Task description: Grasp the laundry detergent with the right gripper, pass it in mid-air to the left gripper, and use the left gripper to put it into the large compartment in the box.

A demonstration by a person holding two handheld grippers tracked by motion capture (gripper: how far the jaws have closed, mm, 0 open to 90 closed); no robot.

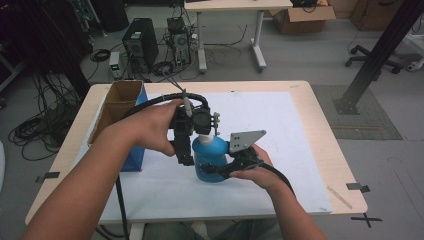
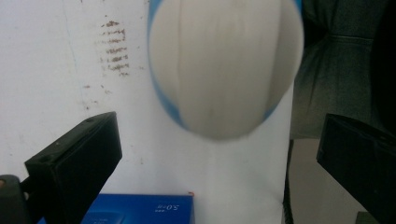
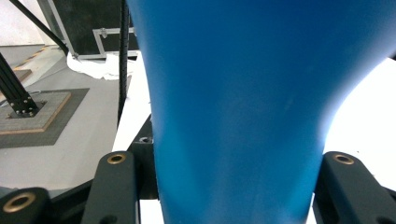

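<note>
Setting: workshop floor strewn with cables beyond a pale table (image 1: 320, 125) covered by a white sheet.
Bottle: we see a blue bottle (image 1: 210, 157) standing upright near the sheet's middle, long axis vertical, its white cap (image 2: 226, 65) on top.
Right tongs (image 1: 223, 169): clamped on the bottle's lower body from the person's right, jaws pressed to both flanks, as the right gripper view shows.
Left tongs (image 1: 192, 134): poised above, pointing down; in the left gripper view the jaws stand wide apart with the cap between them, untouched.
Key relation: we judge the cap lies straight below the left tongs, the nearer pair to it.
Nearby: a blue box (image 1: 131, 150) sits left of the bottle.
</note>
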